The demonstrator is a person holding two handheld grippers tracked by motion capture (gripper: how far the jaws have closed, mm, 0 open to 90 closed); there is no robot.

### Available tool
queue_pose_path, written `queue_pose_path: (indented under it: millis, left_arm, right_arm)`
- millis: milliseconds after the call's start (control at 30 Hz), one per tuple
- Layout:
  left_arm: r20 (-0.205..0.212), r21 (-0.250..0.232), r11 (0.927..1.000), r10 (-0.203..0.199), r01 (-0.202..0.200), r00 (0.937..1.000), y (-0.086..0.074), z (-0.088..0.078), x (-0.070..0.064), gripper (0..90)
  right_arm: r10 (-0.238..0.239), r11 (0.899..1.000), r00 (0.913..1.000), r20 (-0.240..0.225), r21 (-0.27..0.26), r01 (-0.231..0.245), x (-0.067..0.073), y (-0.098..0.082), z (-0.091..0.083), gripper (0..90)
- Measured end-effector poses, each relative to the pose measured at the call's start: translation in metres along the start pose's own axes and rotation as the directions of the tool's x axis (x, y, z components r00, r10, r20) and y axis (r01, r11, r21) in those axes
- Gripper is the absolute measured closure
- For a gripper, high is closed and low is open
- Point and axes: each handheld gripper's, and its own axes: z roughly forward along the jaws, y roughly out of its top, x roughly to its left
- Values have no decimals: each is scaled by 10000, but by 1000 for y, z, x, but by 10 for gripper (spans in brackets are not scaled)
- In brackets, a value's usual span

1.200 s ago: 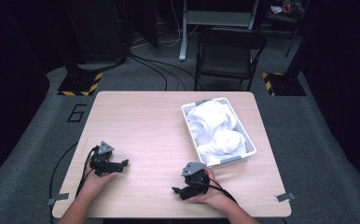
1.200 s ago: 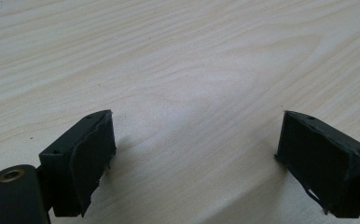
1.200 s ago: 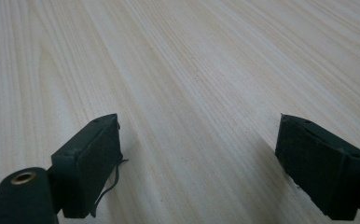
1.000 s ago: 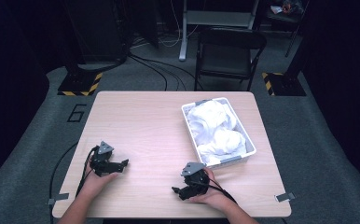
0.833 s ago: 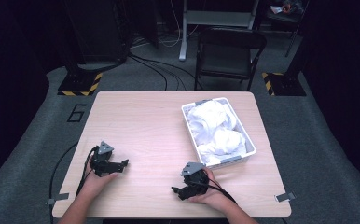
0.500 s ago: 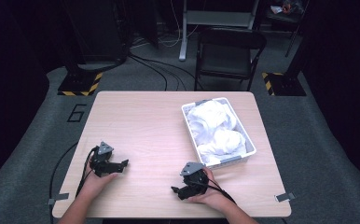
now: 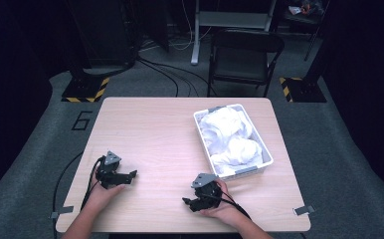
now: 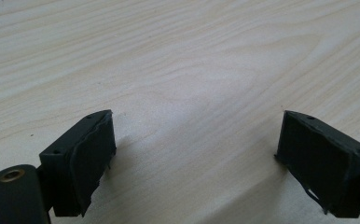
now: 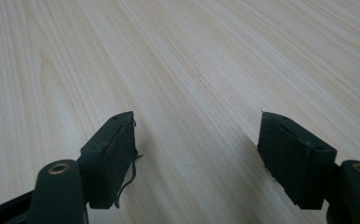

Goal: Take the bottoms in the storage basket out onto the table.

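Resting low on the bare surface (image 7: 170, 134), the left gripper (image 7: 130, 175) kept its fingers (image 8: 87, 163) released, the right gripper (image 7: 189, 203), just narrowing on nothing, risked scraping wood, and the white cloth (image 7: 230, 139) in the basket (image 7: 264, 160) might snag.

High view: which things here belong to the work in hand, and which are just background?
Part of the work:
- left tool, open, resting on the table
- right tool, open, nothing between its jaws, which have just been closing
- white basket on the table's right side
- white cloth heaped in it

Just lying about:
- folding chair beyond the table
- floor cables
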Motion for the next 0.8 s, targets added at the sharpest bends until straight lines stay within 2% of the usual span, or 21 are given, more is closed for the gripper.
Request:
queue_pose_path:
  millis: [100,133,233,267,400,433,467,533,600,700,733,800]
  left_arm:
    - [16,9,10000,42,-42,10000,0,0,0,109]
    - [17,11,10000,42,-42,10000,0,0,0,109]
    - [8,5,10000,8,-8,10000,0,0,0,109]
    - [17,12,10000,46,-46,10000,0,0,0,109]
    - [6,3,10000,12,-12,10000,0,0,0,109]
    - [16,12,10000,44,-44,10000,0,0,0,109]
    - [17,9,10000,38,-38,10000,0,0,0,109]
    - [17,9,10000,41,-41,10000,0,0,0,109]
    - [17,10,10000,43,-43,10000,0,0,0,109]
    - [16,13,10000,46,-46,10000,0,0,0,109]
    - [31,11,10000,38,-38,10000,0,0,0,109]
    - [36,12,10000,38,-38,10000,0,0,0,109]
  right_arm:
    - [97,9999,9999,-35,140,-96,1,1,-1,287]
    - [-134,9997,9994,-307,182,140,1,2,-2,300]
    - [-117,9997,9992,-375,229,126,2,4,-3,296]
    - [81,9996,9993,-376,257,-72,5,7,-5,284]
    - [94,9999,9989,-469,70,-91,9,10,-10,230]
    - [-148,9998,9981,-606,81,153,9,10,-12,208]
    - [-12,9999,9981,-610,131,20,11,11,-13,192]
    - [-273,9995,9965,-791,148,285,14,12,-16,143]
    - [-342,9993,9966,-752,127,352,15,13,-17,142]
    - [-205,9997,9962,-847,129,217,16,15,-20,141]
    - [4,10000,9957,-924,50,1,16,16,-21,140]
    - [-95,10000,9945,-1042,2,96,15,18,-24,136]
